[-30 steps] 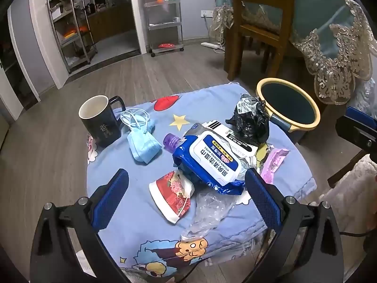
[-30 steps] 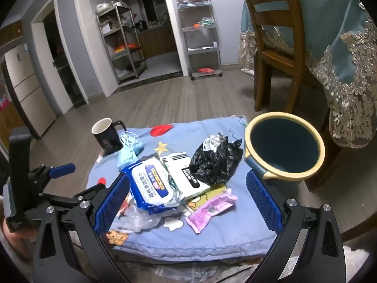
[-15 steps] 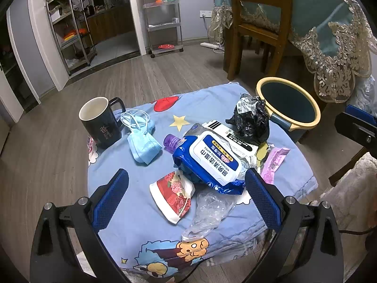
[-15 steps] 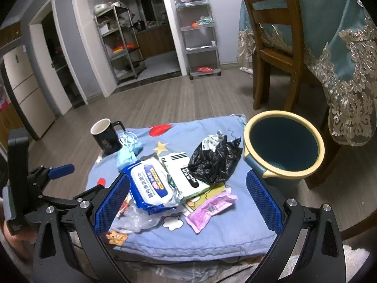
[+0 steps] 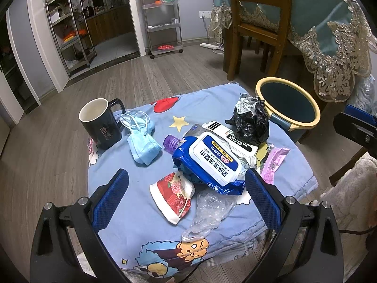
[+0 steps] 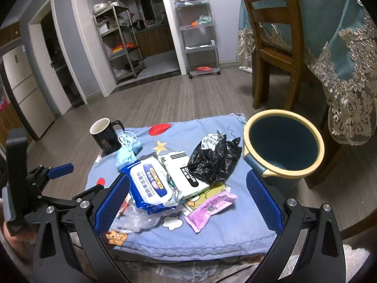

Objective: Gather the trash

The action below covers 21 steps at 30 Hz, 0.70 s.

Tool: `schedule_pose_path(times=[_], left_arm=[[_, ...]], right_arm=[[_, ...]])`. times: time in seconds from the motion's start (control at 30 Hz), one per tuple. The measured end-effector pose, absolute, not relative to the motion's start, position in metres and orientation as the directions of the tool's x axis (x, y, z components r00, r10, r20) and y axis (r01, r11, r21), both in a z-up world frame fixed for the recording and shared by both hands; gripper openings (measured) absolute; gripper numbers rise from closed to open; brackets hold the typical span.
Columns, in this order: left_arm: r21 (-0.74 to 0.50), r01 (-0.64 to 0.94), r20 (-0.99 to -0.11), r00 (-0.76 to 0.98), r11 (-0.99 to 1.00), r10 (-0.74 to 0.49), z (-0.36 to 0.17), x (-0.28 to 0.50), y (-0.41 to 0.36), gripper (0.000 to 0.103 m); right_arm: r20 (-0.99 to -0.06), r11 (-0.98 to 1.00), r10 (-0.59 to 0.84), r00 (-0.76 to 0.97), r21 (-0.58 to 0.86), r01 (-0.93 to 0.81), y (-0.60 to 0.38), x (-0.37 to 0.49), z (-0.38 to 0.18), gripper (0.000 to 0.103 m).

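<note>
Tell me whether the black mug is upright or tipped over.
Upright. The black mug stands on the blue cloth with its white-lined mouth facing up, handle to one side.

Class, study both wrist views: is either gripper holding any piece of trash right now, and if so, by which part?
Nothing is held. The left gripper and the right gripper are both open, hovering above the litter on the blue cloth with nothing between their fingers.

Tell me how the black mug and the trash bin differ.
The black mug stands on the blue cloth; the trash bin stands beside it, off the edge. The mug is dark with a white inside; the bin is teal with a cream rim, and much wider. Both are upright and open-topped.
</note>
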<state>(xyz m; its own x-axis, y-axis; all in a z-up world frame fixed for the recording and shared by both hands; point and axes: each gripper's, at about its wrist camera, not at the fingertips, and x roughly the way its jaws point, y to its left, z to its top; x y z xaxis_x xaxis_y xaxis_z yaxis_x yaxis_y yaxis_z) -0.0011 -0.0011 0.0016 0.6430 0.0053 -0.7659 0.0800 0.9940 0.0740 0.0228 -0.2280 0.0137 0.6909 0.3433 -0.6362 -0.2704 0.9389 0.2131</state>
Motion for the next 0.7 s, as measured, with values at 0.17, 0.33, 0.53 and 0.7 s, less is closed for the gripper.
schedule_pose_path(times=[0.17, 0.33, 0.53, 0.7], left_arm=[[0.075, 0.079, -0.767, 0.642, 0.994, 0.006, 0.0014, -0.0013, -0.0016, 0.097], [0.075, 0.080, -0.766, 0.643, 0.994, 0.006, 0.0022, -0.0013, -0.0009, 0.097], [0.076, 0.081, -0.765, 0.643, 0.994, 0.006, 0.0020, -0.0017, -0.0012, 0.097], [0.076, 0.080, -0.766, 0.643, 0.994, 0.006, 0.0019, -0.0015, -0.0009, 0.097]], right_arm=[[-0.637, 0.939, 0.344, 0.690, 0.214, -0.270, -0.2281, 0.0229, 0.0142, 0.098], [-0.639, 0.939, 0.342, 0.689, 0.216, -0.267, -0.2279, 0.0232, 0.0130, 0.098], [-0.639, 0.939, 0.344, 0.688, 0.217, -0.268, -0.2287, 0.0237, 0.0128, 0.098], [-0.640, 0.939, 0.343, 0.688, 0.217, -0.266, -0.2279, 0.0238, 0.0124, 0.098]])
